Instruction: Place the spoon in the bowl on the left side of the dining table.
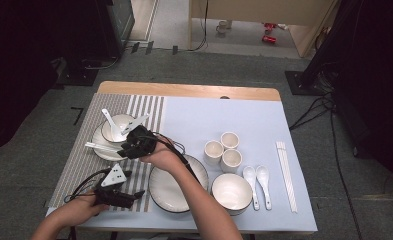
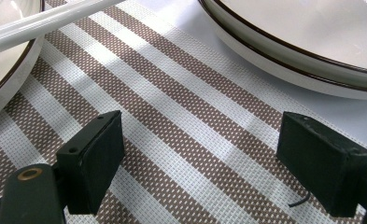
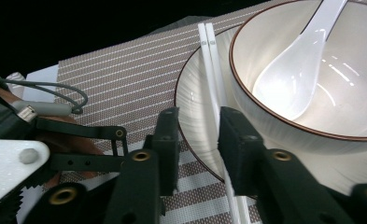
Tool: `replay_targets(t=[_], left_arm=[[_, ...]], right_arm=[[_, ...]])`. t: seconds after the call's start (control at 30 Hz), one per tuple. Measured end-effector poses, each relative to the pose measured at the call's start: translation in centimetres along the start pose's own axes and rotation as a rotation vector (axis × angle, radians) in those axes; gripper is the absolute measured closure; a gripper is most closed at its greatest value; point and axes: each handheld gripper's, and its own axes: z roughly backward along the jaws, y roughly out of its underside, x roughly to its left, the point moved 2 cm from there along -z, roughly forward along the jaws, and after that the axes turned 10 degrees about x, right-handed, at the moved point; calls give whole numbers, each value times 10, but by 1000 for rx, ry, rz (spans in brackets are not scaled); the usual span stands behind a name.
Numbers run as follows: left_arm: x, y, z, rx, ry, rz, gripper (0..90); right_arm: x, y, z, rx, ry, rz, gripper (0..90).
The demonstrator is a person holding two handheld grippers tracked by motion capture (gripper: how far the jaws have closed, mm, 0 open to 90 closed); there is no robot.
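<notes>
The pair of white plastic chopsticks (image 3: 212,70) lies across the rim of the white brown-edged plate (image 3: 195,116), just beside the white ceramic bowl w/ brown rim (image 3: 284,126) that sits on that plate. A white ceramic soup spoon (image 3: 293,70) leans inside the bowl. In the high view this setting is at centre left, on the brown-and-white striped woven placemat (image 1: 79,150).

The right gripper (image 3: 197,126) has its jaws a little apart, straddling the chopsticks' near end; the pads don't seem to press, so it's a loose straddle and no real grip. The left gripper (image 2: 200,154) hovers wide open over the placemat, lower left of the high view, nothing between the jaws.

Handling, as a judgement: the sticks are light, stiff, smooth and glossy, so prob. slippery, and they roll easily off a curved rim. Best hold is approx. mid-length, both sticks pinched together side by side, pads square across them. An end grip would let them splay or pivot. The plate and bowl are fragile; avoid knocking the rim.
</notes>
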Motion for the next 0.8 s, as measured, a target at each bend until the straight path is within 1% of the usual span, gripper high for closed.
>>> replay_targets(t=[0.03,0.13,0.23,0.27,0.3,0.33,0.43,0.47,0.6,0.8], left_arm=[[0,0,0,0,1,1,152],[0,0,0,-3,1,4,152],[0,0,0,-3,1,4,152],[0,0,0,-4,2,4,152],[0,0,0,-4,2,4,152],[0,0,0,-2,1,3,152],[0,0,0,-2,0,2,152],[0,0,0,-2,0,2,152],[0,0,0,-2,2,3,152],[0,0,0,-2,1,2,152]], right_arm=[[0,0,1,-3,9,-2,631],[2,-1,6,-4,14,-13,571],[3,-2,10,-10,6,-19,546],[4,-2,13,-11,8,-26,504],[4,-2,13,-11,8,-26,504],[6,-3,16,-9,9,-34,475],[8,-3,18,-8,4,-37,455],[10,-3,21,-9,1,-35,434],[15,-5,27,-25,-3,-52,427],[20,-4,35,-16,2,-38,414]])
